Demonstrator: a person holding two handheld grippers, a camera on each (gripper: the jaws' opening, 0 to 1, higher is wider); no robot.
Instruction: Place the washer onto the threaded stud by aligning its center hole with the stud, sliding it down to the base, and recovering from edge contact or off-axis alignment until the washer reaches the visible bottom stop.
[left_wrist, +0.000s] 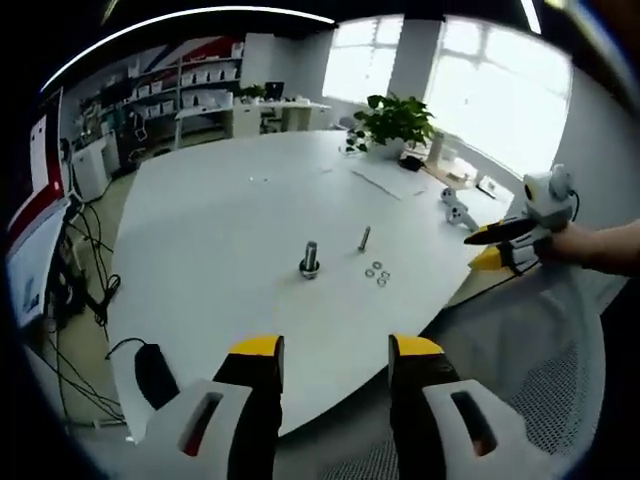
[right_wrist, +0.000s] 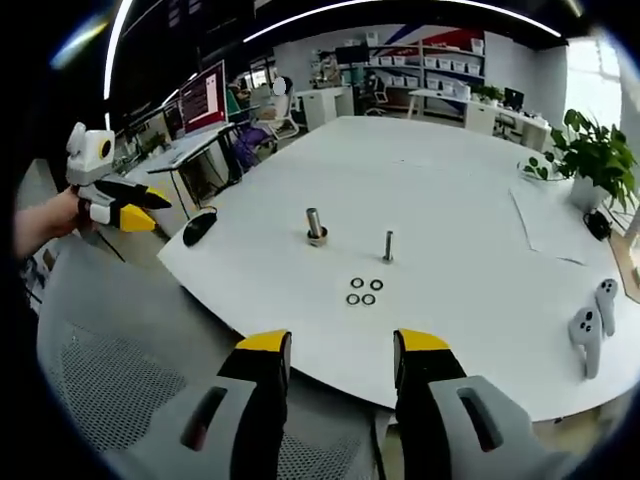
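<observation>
On the white table (left_wrist: 220, 230) stand two upright threaded studs: a thicker one with a nut-like base (left_wrist: 310, 262) (right_wrist: 316, 227) and a thin one (left_wrist: 364, 238) (right_wrist: 388, 245). Several small washers (left_wrist: 377, 272) (right_wrist: 362, 291) lie flat in a cluster beside the thin stud. My left gripper (left_wrist: 330, 350) is open, off the table's near edge, with nothing between its jaws. My right gripper (right_wrist: 330, 345) is open too, short of the table edge on its side. Each gripper, held by a hand, appears at the side of the other's view (left_wrist: 500, 245) (right_wrist: 125, 208).
A potted plant (left_wrist: 395, 120) (right_wrist: 592, 152) stands at the table's far side, with papers near it. White game controllers (right_wrist: 590, 330) (left_wrist: 455, 208) lie on the table. A black mouse (right_wrist: 199, 227) (left_wrist: 155, 372) sits at one edge. A mesh chair (right_wrist: 110, 390) is below. Desks and shelves line the room.
</observation>
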